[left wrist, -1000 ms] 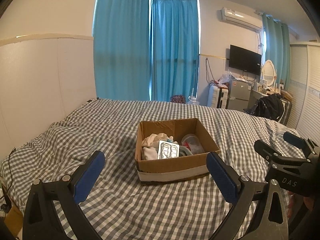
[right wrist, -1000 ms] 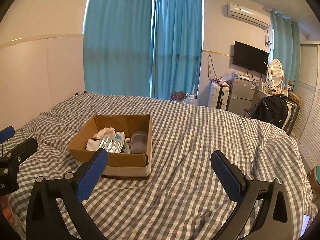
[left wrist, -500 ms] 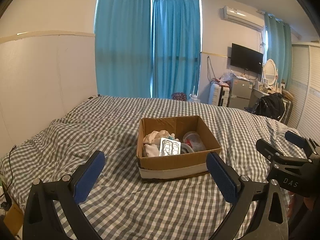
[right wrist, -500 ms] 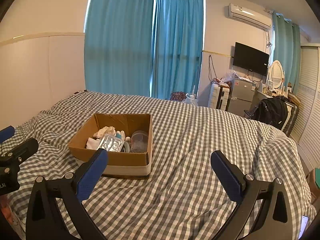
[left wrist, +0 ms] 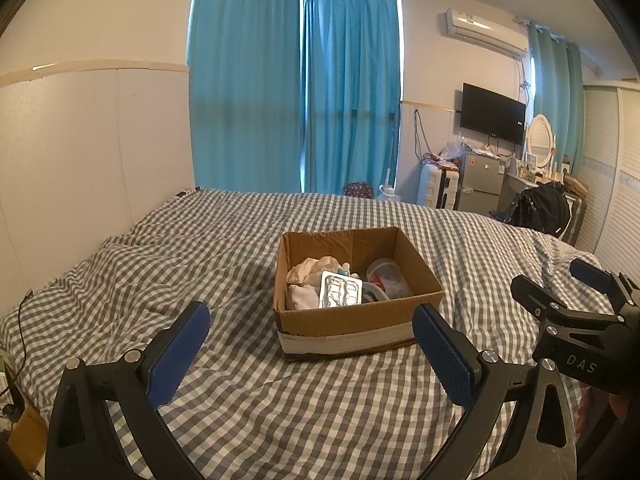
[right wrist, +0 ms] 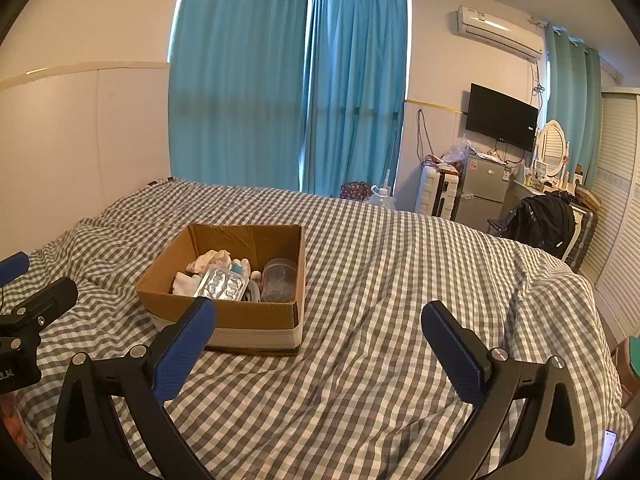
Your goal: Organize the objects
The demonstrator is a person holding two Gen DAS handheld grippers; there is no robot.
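Note:
An open cardboard box (left wrist: 352,322) sits on the checked bed; it also shows in the right wrist view (right wrist: 256,320). Inside lie a silver blister pack (left wrist: 340,289) (right wrist: 221,283), white cloth (left wrist: 312,268) (right wrist: 210,260) and a clear plastic cup (left wrist: 386,274) (right wrist: 279,278). My left gripper (left wrist: 308,350) is open and empty, in front of the box. My right gripper (right wrist: 318,350) is open and empty, right of the box; it shows in the left wrist view (left wrist: 568,296). The left gripper shows at the left edge of the right wrist view (right wrist: 24,312).
The grey-and-white checked bedspread (right wrist: 400,280) covers the whole bed. A white wall panel (left wrist: 80,152) is on the left, blue curtains (left wrist: 296,100) behind. A black bag (right wrist: 548,220), small fridge (right wrist: 480,190) and TV (right wrist: 502,118) stand beyond the bed's far right.
Both grippers stay open and empty. Both views have tilted slightly; the box sits a little higher and farther in the frame than a second ago.

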